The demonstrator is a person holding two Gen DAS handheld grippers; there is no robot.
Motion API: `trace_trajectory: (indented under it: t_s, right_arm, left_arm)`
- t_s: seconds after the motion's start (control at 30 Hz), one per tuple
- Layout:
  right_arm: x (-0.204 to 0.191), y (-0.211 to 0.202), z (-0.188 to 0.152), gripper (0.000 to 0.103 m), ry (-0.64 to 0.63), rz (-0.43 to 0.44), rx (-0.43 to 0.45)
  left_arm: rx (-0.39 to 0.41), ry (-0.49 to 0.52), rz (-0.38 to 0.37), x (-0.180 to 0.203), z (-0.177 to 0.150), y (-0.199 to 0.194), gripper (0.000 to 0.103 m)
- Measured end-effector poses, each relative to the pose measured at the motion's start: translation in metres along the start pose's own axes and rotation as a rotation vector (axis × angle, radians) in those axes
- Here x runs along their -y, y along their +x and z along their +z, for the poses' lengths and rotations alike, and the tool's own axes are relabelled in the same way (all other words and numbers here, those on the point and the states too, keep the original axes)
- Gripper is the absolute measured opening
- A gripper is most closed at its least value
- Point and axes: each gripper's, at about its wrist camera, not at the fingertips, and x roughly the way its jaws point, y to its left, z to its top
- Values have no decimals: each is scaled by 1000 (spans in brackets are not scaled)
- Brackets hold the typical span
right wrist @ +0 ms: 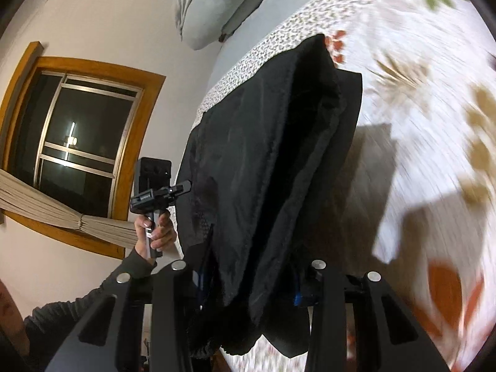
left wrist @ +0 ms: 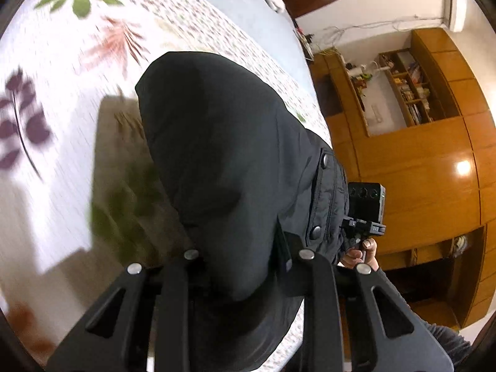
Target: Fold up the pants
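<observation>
Black pants hang mid-frame over the leaf-print bedsheet, held up between both tools. Left gripper pinches the fabric at bottom centre; right gripper likewise clamps the pants. Sheet blurred. Window at left.

Both grippers are raised side by side, jaws closed on black cloth. The left gripper sits left of the right hand; the right gripper sits right of the left hand.
</observation>
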Motion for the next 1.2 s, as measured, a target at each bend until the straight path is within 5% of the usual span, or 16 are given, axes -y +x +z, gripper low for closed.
trace_trajectory:
  t_s: [0.17, 0.33, 0.5, 0.57, 0.67, 0.8, 1.0, 1.2]
  right_arm:
    - [10, 36, 47, 39, 7, -16, -12]
    - [31, 43, 65, 39, 38, -14, -38]
    - [47, 46, 59, 44, 48, -40, -70]
    - [50, 49, 59, 55, 42, -67, -70]
    - [50, 49, 61, 61, 42, -103, -53]
    - [36, 10, 52, 65, 46, -137, 42]
    - [-29, -40, 23, 65, -87, 21, 166]
    - [-31, 7, 8, 64, -71, 25, 53]
  left_arm:
    - [-4, -22, -20, -34, 40, 1, 25]
    - [-5, -37, -76, -55, 37, 4, 26]
    - [9, -54, -92, -62, 27, 10, 35]
    - [15, -73, -82, -66, 25, 10, 42]
    - [40, -98, -45, -73, 22, -1, 56]
    - [113, -69, 46, -56, 14, -37, 62]
    - [163, 33, 26, -4, -34, -60, 79]
    - [151, -11, -28, -18, -60, -41, 81]
